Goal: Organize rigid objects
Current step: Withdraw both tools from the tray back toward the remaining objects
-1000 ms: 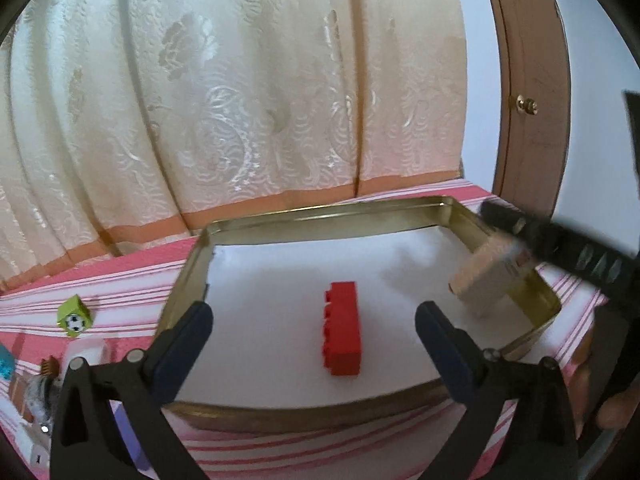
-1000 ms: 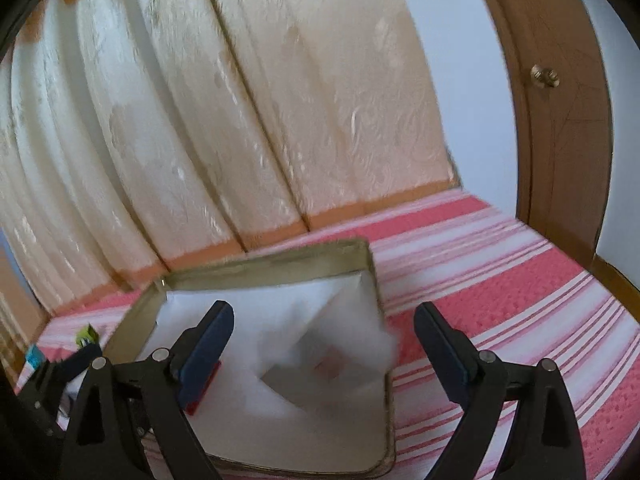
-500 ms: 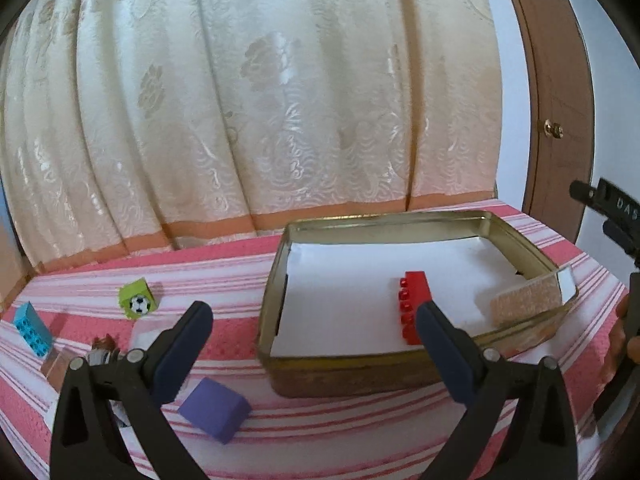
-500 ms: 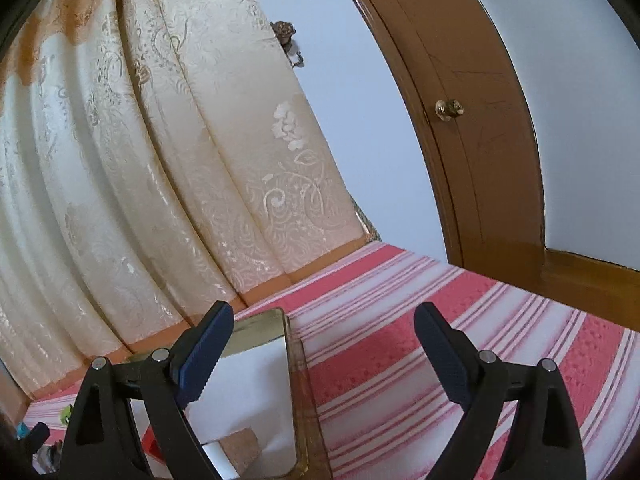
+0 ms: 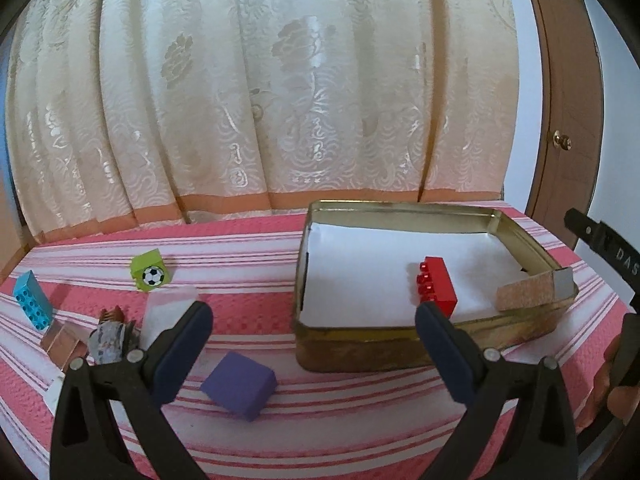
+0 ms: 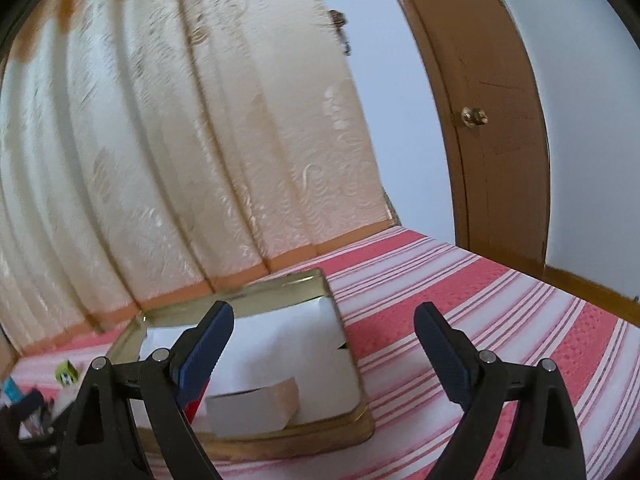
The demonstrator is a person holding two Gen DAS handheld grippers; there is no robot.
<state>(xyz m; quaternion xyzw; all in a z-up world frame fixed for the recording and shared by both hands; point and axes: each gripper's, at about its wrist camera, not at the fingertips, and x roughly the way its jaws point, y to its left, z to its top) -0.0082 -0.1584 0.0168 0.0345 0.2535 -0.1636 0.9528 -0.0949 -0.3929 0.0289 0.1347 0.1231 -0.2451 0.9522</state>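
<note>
Just ahead of the left tool [image 5: 314,336], between its spread fingers and a little below, the purple block [image 5: 239,384] lies on the striped table [image 5: 360,432], tilted with one corner toward the camera. That tool is wide open and empty. The right tool [image 6: 324,340] is likewise open with nothing between its fingers, hanging above the near right corner of the gold tin [image 5: 532,244].

The tin sits ahead and to the right of the left tool. Inside it, on the white paper lining, rest a red brick [image 5: 437,287] and a tan cork-faced block [image 5: 528,295] that leans on the rim at the near right corner. Loose pieces wait left of the left tool: a green cube with a football print [image 5: 149,270], a blue brick [image 5: 33,297], a translucent white block [image 5: 170,312] and a small cluttered heap nearest its left finger, too jumbled to name.

The purple block looks like the natural next pick. To do it well, lower the left tool so the pads meet two opposite flat faces, not the corners; a slight roll of the wrist should square the fingers to it. Close firmly, since it is rigid, lift clear of the rim, and set it on bare paper away from the red brick. The leaning cork-faced block may slide if the tin is bumped.
</note>
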